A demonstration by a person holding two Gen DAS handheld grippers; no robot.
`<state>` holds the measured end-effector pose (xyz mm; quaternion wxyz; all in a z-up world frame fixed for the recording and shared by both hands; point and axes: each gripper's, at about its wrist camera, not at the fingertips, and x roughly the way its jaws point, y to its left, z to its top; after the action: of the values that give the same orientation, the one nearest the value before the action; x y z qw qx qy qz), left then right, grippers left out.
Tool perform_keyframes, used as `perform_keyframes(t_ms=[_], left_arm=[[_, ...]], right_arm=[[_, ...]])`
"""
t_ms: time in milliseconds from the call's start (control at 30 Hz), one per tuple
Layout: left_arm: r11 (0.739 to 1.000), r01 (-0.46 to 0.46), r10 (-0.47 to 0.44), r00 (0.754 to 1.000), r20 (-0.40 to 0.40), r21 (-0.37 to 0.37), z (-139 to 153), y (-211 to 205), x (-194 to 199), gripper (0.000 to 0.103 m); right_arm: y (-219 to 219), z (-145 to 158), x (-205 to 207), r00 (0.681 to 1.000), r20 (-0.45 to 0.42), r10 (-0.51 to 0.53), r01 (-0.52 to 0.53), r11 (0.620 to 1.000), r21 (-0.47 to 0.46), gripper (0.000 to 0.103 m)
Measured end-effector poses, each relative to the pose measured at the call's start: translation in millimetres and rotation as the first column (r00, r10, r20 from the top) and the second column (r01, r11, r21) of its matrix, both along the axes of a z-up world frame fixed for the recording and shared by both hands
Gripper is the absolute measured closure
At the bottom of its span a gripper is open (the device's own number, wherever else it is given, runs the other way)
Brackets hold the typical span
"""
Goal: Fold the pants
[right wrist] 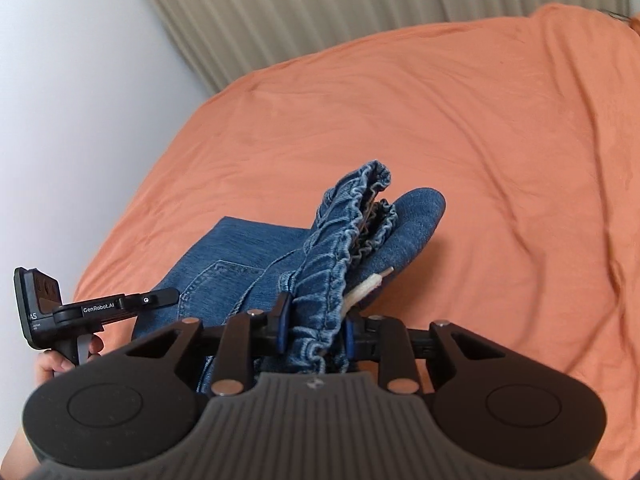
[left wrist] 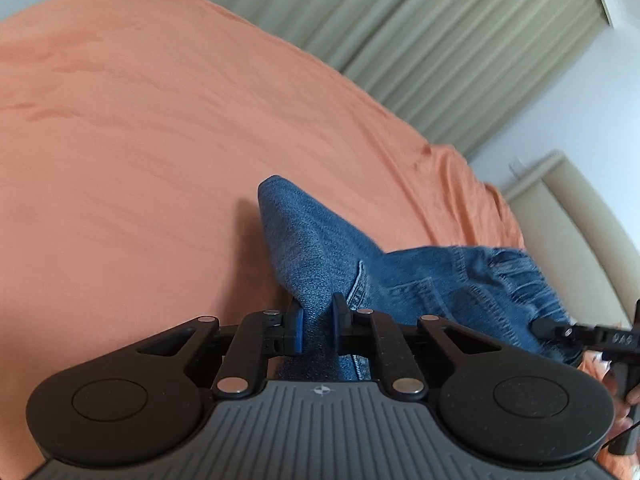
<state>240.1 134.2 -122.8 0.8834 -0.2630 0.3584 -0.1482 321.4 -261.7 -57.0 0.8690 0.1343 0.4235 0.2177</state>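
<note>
Left gripper (left wrist: 316, 330) pinches the jeans (left wrist: 320, 248) fold, right gripper (right wrist: 314, 330) pinches the elastic waistband (right wrist: 340, 240), to lift them off the orange sheet (left wrist: 160, 140)

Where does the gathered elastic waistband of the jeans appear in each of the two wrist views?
Left wrist view: the waistband lies at lower right, partly blurred, before the right gripper.
Right wrist view: the waistband rises in the centre, clamped in the right gripper.
Shared landmark: the orange bedsheet under the jeans.
</note>
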Motion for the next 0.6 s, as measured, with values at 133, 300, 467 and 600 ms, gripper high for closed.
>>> perform_keyframes(t_ms=[133, 300, 467, 600], left_arm=[[0.998, -0.014, 0.011, 0.999, 0.04, 0.062, 15, 22, -4, 0.09], [0.989, -0.015, 0.01, 0.999, 0.039, 0.147, 26, 57, 2, 0.09], [0.967, -0.009, 0.001, 1.0, 0.03, 0.254, 35, 62, 3, 0.09], [0.953, -0.004, -0.001, 1.0, 0.015, 0.302, 29, 59, 10, 0.09]], right_arm=[[33, 2, 9, 0.999, 0.023, 0.032, -0.032, 0.999, 0.031, 0.082], [79, 3, 28, 0.995, 0.064, 0.082, -0.088, 0.991, 0.097, 0.083], [123, -3, 51, 0.992, 0.084, 0.098, -0.111, 0.978, 0.175, 0.083], [148, -14, 65, 0.991, 0.092, 0.094, -0.114, 0.965, 0.236, 0.083]])
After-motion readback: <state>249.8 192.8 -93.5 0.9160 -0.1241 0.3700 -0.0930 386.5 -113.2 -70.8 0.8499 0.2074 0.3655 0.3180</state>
